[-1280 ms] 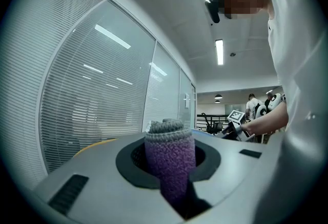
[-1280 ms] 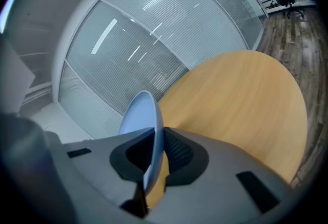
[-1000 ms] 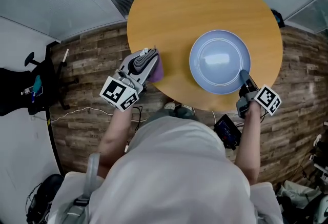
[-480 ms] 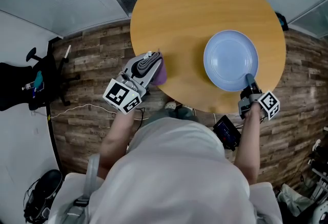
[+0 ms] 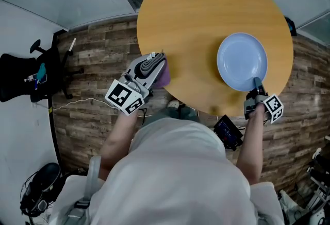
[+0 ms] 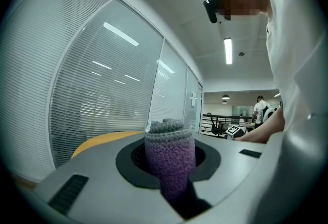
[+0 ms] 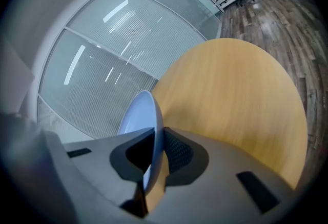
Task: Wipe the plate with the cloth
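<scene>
A pale blue plate (image 5: 242,61) lies over the right part of the round wooden table (image 5: 196,23). My right gripper (image 5: 256,84) is shut on its near rim. In the right gripper view the plate (image 7: 137,114) stands edge-on between the two dark pads (image 7: 177,149), which press on it. My left gripper (image 5: 159,64) is at the table's left edge, shut on a folded purple and grey knitted cloth (image 5: 161,73). The same cloth (image 6: 169,155) fills the space between the jaws in the left gripper view.
Wood-plank floor surrounds the table. A black office chair (image 5: 28,77) stands at the far left and a dark device (image 5: 228,131) lies on the floor under the right arm. Glass walls with blinds (image 6: 92,95) stand behind the table.
The plate, held by my right gripper, has slid right toward the table's right edge and the gripper has rolled. My left gripper with the cloth has hardly moved.
</scene>
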{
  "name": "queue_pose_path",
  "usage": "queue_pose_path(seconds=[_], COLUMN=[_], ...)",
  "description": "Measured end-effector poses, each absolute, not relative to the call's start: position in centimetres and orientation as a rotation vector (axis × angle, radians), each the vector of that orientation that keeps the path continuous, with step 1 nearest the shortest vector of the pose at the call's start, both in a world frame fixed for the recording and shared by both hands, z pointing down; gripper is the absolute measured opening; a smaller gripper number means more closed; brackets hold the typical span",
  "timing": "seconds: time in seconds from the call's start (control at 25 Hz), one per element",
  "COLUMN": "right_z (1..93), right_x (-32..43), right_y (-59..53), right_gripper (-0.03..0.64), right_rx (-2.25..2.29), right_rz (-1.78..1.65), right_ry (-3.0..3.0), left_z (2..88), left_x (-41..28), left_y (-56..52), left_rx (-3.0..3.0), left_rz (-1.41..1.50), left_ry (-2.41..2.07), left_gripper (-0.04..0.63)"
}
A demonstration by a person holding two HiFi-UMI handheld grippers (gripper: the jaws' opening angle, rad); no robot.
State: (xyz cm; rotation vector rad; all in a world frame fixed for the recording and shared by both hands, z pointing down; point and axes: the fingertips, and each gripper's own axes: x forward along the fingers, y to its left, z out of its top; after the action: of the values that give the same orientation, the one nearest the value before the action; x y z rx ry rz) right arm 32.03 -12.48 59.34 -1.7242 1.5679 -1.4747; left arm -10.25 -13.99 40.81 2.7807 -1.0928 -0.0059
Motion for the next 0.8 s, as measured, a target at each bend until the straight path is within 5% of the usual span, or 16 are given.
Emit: queue_pose_path(seconds=[0.8], right_z=[64.8], right_x=[33.8], right_y=[-13.0], right_gripper=[0.044], right_rx=[-1.792], right_rz=[-1.534], right_ry=[1.331], left_z=[41.3], left_x=[-11.4], left_y=[-13.4], left_rx=[2.751], left_rz=[0.059], left_ry=[-1.162], left_gripper=[0.075])
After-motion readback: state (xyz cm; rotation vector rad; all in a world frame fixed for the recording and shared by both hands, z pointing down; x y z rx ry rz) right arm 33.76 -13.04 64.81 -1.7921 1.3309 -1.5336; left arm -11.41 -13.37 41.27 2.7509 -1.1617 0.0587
